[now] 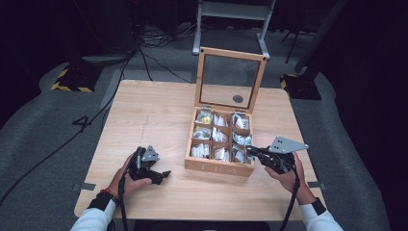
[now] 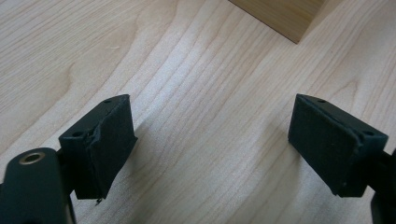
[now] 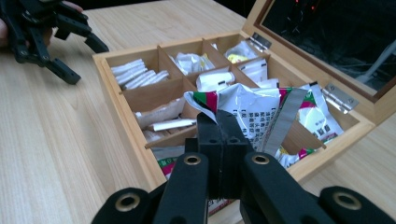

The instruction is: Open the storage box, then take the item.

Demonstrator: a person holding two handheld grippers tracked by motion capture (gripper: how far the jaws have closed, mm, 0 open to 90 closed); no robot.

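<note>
At the left, our left gripper [image 1: 161,174] rests on the table [image 1: 144,110], jaws wide apart and empty. At the right, our right gripper [image 3: 223,122] pinches a sachet [image 3: 252,112] over the tea box's [image 1: 219,167] near right compartment.

This looks like a lab or recording studio rather than a home. A small pale wooden table [image 1: 159,110] stands alone on grey carpet [image 1: 48,125], ringed by dark surroundings. Beyond the jaws, past the table's far edge, black cables [image 1: 144,57] trail across the floor, a grey metal stand frame [image 1: 231,14] rises, and a yellow-and-black hazard-striped base [image 1: 72,86] sits off to the far left.
</note>
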